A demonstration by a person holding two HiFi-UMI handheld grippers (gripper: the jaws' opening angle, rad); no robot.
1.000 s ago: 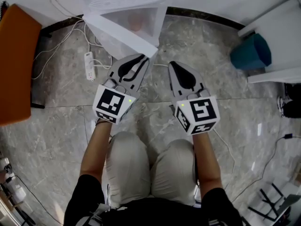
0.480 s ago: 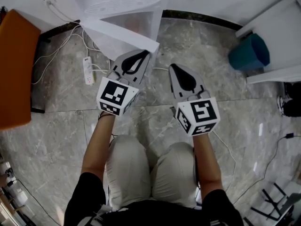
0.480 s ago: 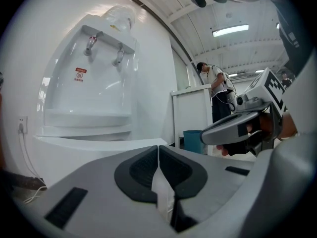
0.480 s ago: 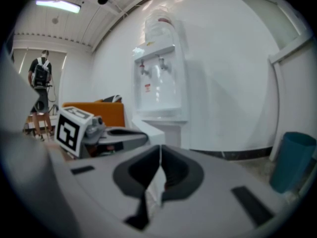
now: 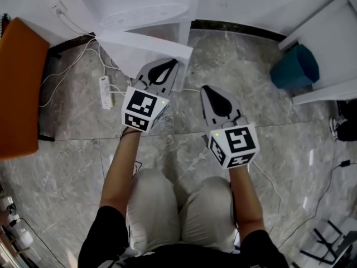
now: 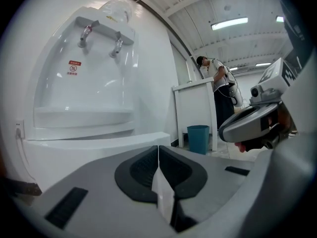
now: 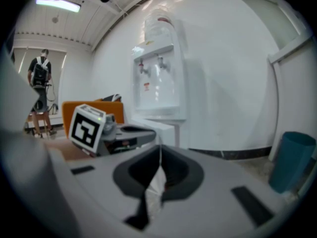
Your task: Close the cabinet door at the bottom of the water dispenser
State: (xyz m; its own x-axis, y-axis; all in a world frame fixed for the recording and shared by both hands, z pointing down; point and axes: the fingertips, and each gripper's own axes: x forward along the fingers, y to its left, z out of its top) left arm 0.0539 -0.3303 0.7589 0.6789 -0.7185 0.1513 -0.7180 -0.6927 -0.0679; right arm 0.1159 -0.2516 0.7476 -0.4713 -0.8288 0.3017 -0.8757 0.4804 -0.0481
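Marble floor (image 5: 72, 149) all around, and up against the wall stands the white water dispenser (image 5: 145, 4), two taps up top, drip shelf below them. Down at its base the cabinet door (image 5: 136, 52) is not shut: it hangs open, swung out at an angle over the floor towards the kneeling person, free edge pointing to the right in the head view.

Off to the left, an orange panel (image 5: 17, 82); off to the right, white furniture (image 5: 329, 32) with a teal bin (image 5: 295, 65) tucked just beside it.

Now the hands. The left gripper (image 5: 169, 63) is right up at the door, tips over its outer face near the free edge. Its claw is pinched fully together, pads meeting, nothing between them. From where I stand I can't say for sure whether the tips press on the panel; the left gripper view shows the door's top edge just beyond them.

The right gripper (image 5: 208, 89) hangs lower and to the right, well clear of the door, over bare floor. Its jaws are together too, and empty.

Smallest bit: a white power strip (image 5: 105, 85) lies on the floor left of the door, cables trailing back to the wall.
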